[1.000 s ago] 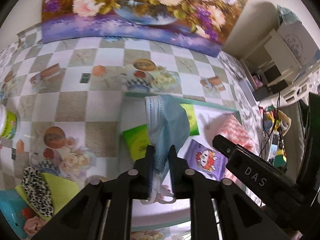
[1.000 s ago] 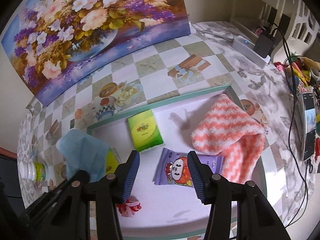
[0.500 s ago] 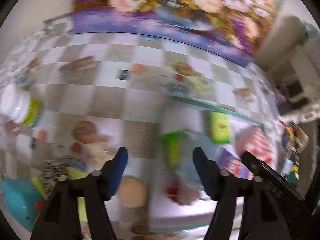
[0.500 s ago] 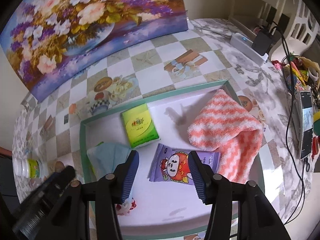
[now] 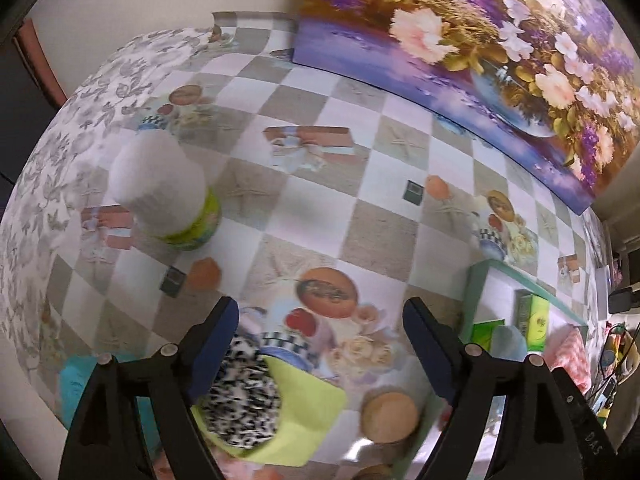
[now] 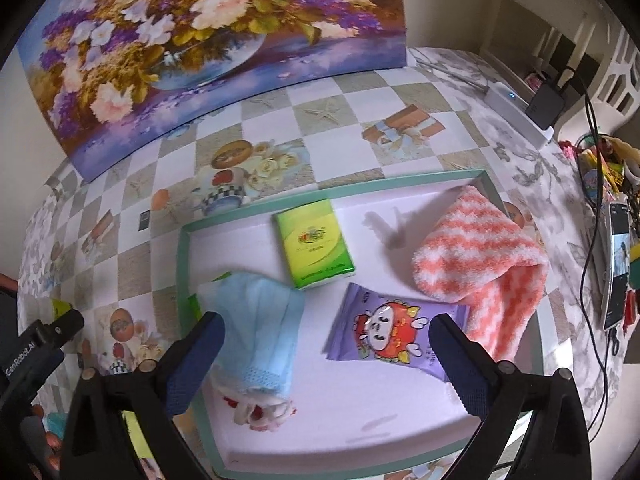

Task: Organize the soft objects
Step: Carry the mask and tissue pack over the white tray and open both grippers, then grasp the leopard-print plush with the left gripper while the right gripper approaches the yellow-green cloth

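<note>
The tray point(image 6: 185, 240) is holding 5 soft things: a mask point(image 6: 260, 320) lying at its left edge, a green pack point(image 6: 314, 248), a purple pack point(image 6: 392, 328), a striped sock point(image 6: 476, 264) toward its right edge, and a scrunchie point(image 6: 260, 414) near its front edge. The right gripper point(image 6: 326, 364) is hovering above, jaws opening wide, gripping nothing. The left gripper point(image 5: 320, 346) is opening over a spotted cloth point(image 5: 244, 396) on the tablecloth point(image 5: 384, 236), with a bottle point(image 5: 168, 196) well apart from it.

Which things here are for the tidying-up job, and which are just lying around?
For the job: blue face mask, striped fuzzy sock, green tissue pack, purple wipes packet, teal-rimmed tray, spotted cloth.

Just lying about: flower painting, white bottle, phone, charger.
</note>
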Motion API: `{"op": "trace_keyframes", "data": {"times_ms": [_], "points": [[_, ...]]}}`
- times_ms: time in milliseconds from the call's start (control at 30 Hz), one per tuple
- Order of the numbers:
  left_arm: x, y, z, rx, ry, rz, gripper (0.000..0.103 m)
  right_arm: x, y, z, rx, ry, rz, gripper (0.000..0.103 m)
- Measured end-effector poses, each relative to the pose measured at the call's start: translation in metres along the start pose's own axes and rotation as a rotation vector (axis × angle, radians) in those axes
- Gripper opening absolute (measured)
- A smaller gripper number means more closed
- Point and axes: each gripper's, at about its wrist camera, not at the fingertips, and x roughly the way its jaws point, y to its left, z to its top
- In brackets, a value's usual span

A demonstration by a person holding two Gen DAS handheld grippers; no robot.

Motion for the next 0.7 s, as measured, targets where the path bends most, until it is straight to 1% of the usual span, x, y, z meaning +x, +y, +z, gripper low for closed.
{"op": "trace_keyframes", "data": {"times_ms": [267, 400, 533, 700], "points": [[-0.013, 0.016, -0.004, 0.057, 0.004, 0.016, 0.085, -0.019, 0.033, -0.011, -0.054, -0.023, 0.065, 0.103], [-0.018, 0.027, -0.006, 0.068, 0.011, 0.020, 0.085, -0.025, 0.058, -0.021, -0.118, -0.025, 0.094, 0.103], [-0.018, 0.043, -0.009, 0.046, 0.031, 0.001, 0.085, -0.016, 0.085, -0.037, -0.187, 0.023, 0.140, 0.103], [-0.015, 0.058, -0.013, 0.028, 0.054, -0.006, 0.085, -0.004, 0.111, -0.056, -0.256, 0.077, 0.146, 0.103]]}}
